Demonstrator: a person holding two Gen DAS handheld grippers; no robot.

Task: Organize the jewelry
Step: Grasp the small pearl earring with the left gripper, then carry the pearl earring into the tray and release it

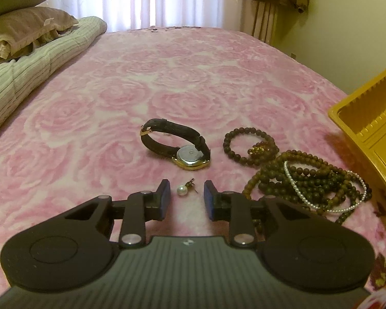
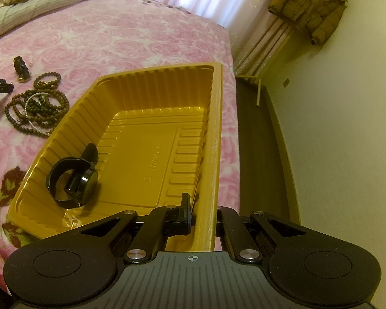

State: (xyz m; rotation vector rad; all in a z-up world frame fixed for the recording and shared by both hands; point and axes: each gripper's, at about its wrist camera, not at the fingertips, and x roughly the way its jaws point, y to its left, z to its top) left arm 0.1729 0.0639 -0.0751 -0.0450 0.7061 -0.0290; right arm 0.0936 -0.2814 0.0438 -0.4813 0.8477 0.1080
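Note:
My left gripper [image 1: 186, 189] is open just above the pink bedspread, with a pearl earring [image 1: 182, 190] lying between its fingertips. A gold watch with a black strap [image 1: 177, 144] lies beyond it. A pile of brown bead strings [image 1: 303, 177] with a white pearl bracelet [image 1: 321, 193] lies to the right; the pile also shows in the right wrist view [image 2: 36, 105]. My right gripper [image 2: 203, 206] straddles the right rim of the yellow tray [image 2: 213, 134]; its right finger is hidden behind the rim. A black watch [image 2: 74, 177] lies inside the tray.
Folded quilts and pillows [image 1: 25, 41] lie at the bed's far left. The bed edge [image 2: 234, 118] drops to a dark floor on the right of the tray. A brown jacket [image 2: 308, 5] hangs by the curtain.

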